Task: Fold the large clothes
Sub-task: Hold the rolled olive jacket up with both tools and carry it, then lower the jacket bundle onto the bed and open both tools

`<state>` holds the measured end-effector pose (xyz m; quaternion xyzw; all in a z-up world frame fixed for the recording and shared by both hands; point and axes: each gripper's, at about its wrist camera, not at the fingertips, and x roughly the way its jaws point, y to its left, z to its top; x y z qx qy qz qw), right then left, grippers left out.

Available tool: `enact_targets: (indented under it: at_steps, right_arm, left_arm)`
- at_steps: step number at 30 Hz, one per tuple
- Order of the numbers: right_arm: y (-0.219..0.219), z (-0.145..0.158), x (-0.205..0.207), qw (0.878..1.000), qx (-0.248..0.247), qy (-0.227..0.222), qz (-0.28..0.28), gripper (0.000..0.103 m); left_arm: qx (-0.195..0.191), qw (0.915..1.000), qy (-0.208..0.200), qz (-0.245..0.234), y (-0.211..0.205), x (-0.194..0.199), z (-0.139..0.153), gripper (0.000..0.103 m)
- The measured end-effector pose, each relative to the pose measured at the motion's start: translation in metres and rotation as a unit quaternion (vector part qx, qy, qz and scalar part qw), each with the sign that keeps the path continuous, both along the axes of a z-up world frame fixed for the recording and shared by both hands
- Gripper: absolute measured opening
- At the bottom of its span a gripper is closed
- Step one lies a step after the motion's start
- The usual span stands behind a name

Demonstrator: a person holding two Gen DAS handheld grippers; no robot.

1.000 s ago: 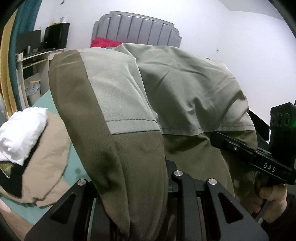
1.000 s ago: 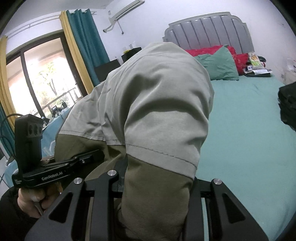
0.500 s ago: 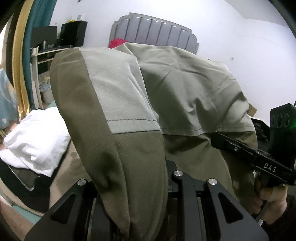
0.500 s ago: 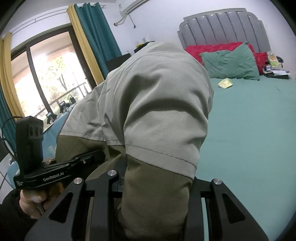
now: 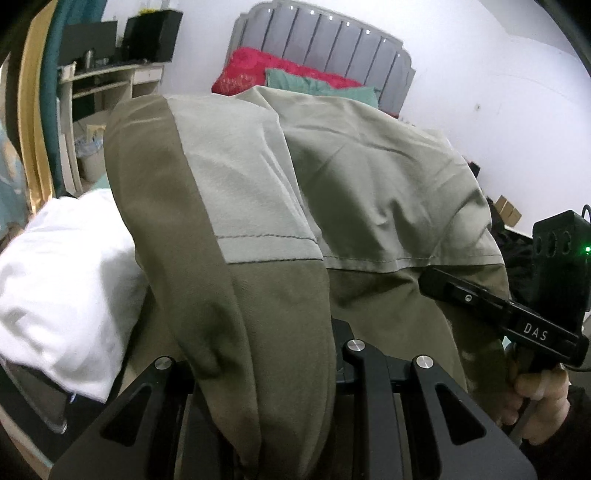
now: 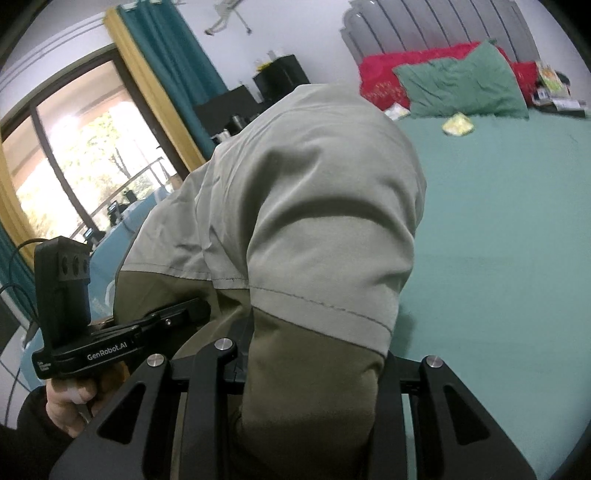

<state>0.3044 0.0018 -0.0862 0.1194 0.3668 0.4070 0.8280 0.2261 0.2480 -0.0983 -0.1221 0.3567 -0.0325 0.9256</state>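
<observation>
Left wrist view: the fingers of the left gripper [image 5: 258, 398] are hidden under a thick fold of the two-tone garment [image 5: 332, 192], which bulges up from between them. The jaws stand only a little apart and pinch this fold. In the same view the right gripper [image 5: 436, 282] comes in from the right edge, carried by a person's hand [image 5: 535, 402], and its tip goes into the dark olive band of the same cloth.

From the right wrist view, the right gripper [image 6: 314, 398] has a similar narrow opening, closed on another fold of the garment [image 6: 314, 206], and its fingertips cannot be seen. The left gripper [image 6: 184, 310] reaches into the cloth from the left side, held by the other hand [image 6: 70, 402].

The garment hangs raised between both grippers, above the near edge of the bed [image 6: 498, 258] with its green sheet. A white cloth [image 5: 66, 288] lies at the left side of the bed. A green pillow [image 6: 461, 81] and a red pillow [image 6: 380, 74] rest at the far edge, against the grey headboard [image 6: 424, 26].
</observation>
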Motion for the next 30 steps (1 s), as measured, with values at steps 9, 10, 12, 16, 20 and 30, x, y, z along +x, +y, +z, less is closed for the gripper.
enact_targets:
  at_steps: [9,10,12,16,20,30]
  right_arm:
    - [-0.006,-0.068,0.036,0.997,-0.02,0.075,-0.015,0.031]
    - [-0.009,-0.074,0.038,0.996,-0.019,0.081,-0.017,0.032]
    - [-0.015,-0.082,0.043,0.995,-0.022,0.09,-0.024,0.035]
    - [-0.023,-0.093,0.047,0.994,-0.028,0.1,-0.031,0.041]
    - [-0.026,-0.094,0.049,0.994,-0.036,0.094,-0.033,0.048]
    - [-0.024,-0.088,0.057,0.99,-0.059,0.114,-0.058,0.069]
  left_arm:
    - [-0.03,0.9957,0.086,-0.011,0.004,0.058,-0.057,0.037]
    - [-0.041,0.9944,0.097,-0.01,0.008,0.066,-0.059,0.039]
    - [-0.046,0.993,0.109,-0.01,0.01,0.074,-0.066,0.049]
    - [-0.047,0.9902,0.132,-0.001,0.018,0.09,-0.082,0.061]
    - [-0.028,0.9925,0.119,0.004,0.018,0.085,-0.076,0.061]
    - [0.007,0.9952,0.068,0.07,0.023,0.036,-0.039,0.061]
